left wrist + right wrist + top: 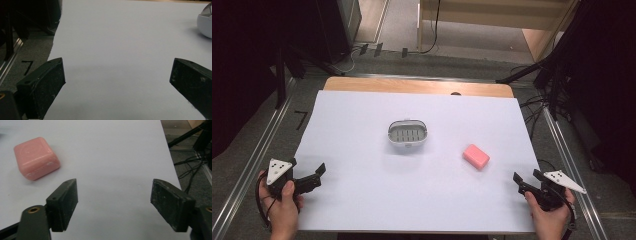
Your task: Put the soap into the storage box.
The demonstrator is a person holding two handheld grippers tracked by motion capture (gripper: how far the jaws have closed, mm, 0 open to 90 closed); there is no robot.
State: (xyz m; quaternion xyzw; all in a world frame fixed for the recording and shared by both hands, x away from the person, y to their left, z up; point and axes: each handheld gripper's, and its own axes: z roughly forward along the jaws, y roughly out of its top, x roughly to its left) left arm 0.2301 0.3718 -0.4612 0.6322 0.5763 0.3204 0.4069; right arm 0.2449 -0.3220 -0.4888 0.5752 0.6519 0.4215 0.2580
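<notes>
Item 1, pink soap bar: lies flat on the white surface, right of centre and nearer the right edge than the left, free of all contact. In your right gripper view it sits ahead and to the left of the jaws, well clear of them.

Item 2, soap dish: oval, pale rim, slotted grey insert, standing near the middle of the surface, apart from the bar and empty. Its rounded wall shows at the right edge of your left gripper view.

Item 3, your right gripper: held at the near right corner of the surface, jaws parted with nothing between them, only bare white sheet. Released.

Item 4, your left gripper: held at the near left edge, jaws spread wide over bare sheet, grasping nothing.

Step in hand, as judged: the start of the reach; nothing is picked up yet, and the likely work is bar into dish.

Next move calls for: carry your right gripper forward and leftward to the bar, turn the wrist so the jaws straddle its shorter sides, lower until the pads flank it, then close. Expect a slick, rounded body; grip low and square so it does not squirt out
</notes>
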